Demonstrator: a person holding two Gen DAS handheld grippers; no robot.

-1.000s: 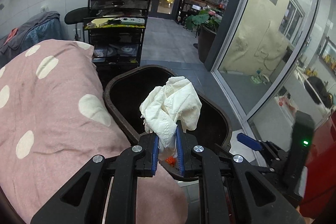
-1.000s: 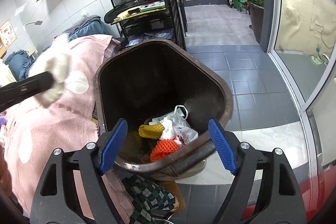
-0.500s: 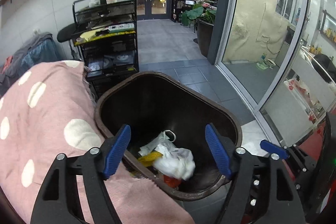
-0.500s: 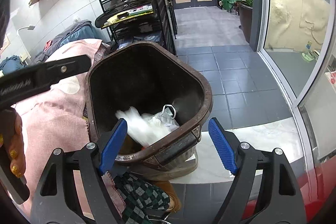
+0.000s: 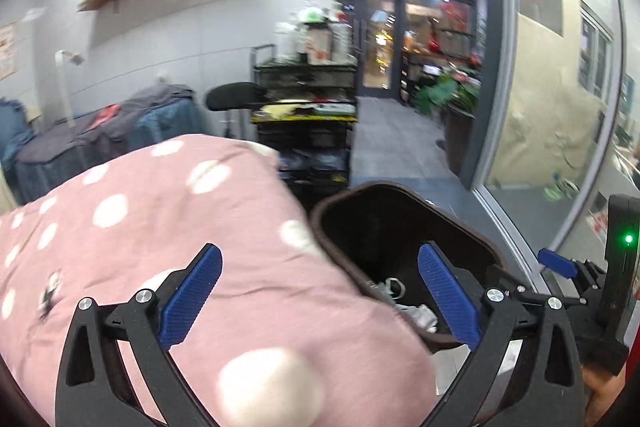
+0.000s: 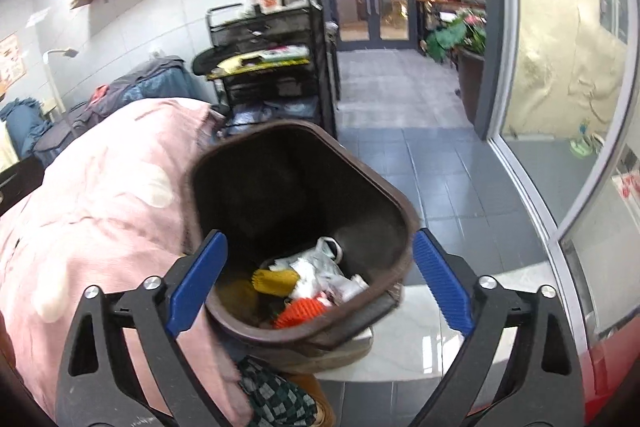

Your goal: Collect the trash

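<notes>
One pink dotted cushion left, one brown bin right of it holding the trash. Left gripper wide, empty; right gripper wide, empty. Grey tile floor.

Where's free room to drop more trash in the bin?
The far half of the brown bin, against its back wall, is bare. The near corner is piled: yellow foam net, orange net, white wrappers. The pink blanket crowds its left rim.
</notes>
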